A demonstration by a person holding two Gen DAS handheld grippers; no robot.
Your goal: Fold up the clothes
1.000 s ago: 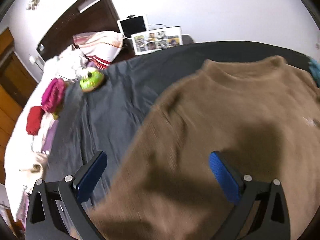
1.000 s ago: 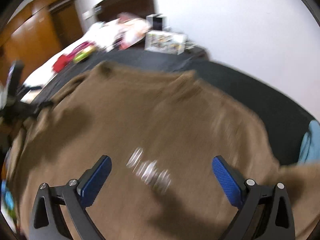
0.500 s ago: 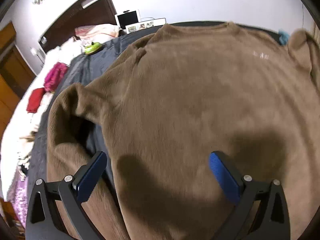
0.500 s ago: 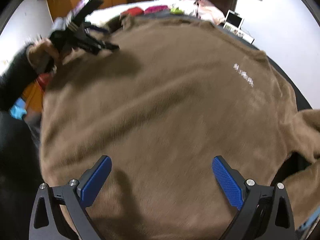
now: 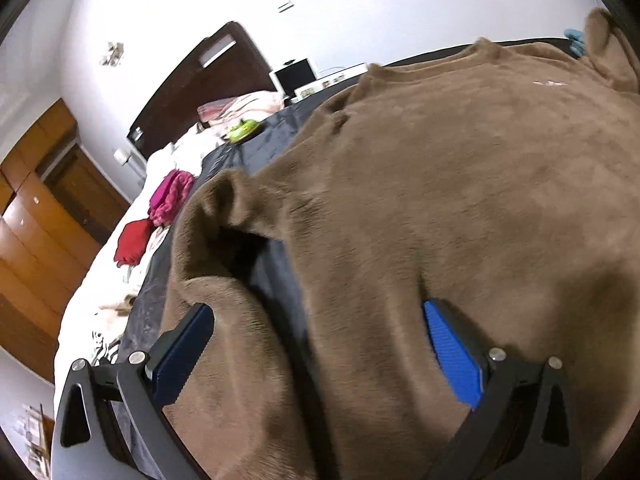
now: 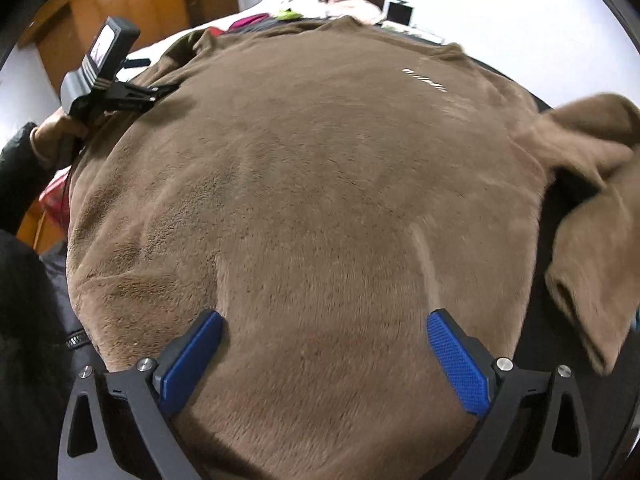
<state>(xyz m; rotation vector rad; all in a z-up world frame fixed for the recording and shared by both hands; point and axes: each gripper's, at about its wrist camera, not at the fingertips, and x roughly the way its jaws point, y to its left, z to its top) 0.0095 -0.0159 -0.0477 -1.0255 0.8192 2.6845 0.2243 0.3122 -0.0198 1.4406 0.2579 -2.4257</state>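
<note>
Wardrobe [image 5: 36,216]: wooden doors at the far left of the left wrist view.
Red cloth [image 5: 132,240]: lies on the white bedding, next to a pink cloth [image 5: 170,192].
Green object [image 5: 242,130]: rests on the dark sheet [image 5: 256,148] near the pillow [image 5: 240,106] and the dark headboard [image 5: 200,80].
Left gripper [image 5: 320,344]: the jaws stand wide apart; the blue pads are at each side of the lower left part of the sweater, and nothing is pinched between them. In the right wrist view a hand [image 6: 52,128] in a dark sleeve holds it at the left edge of the sweater.
Brown sweater [image 5: 460,200]: spread flat on the dark sheet of the bed, collar pointing away toward the wall; the left sleeve [image 5: 208,240] is bent back on itself.
Right gripper [image 6: 326,354]: jaws wide apart, the fingertips press on the fleece near the hem, holding nothing.
Right sleeve [image 6: 592,208]: folded and crumpled at the far right.
</note>
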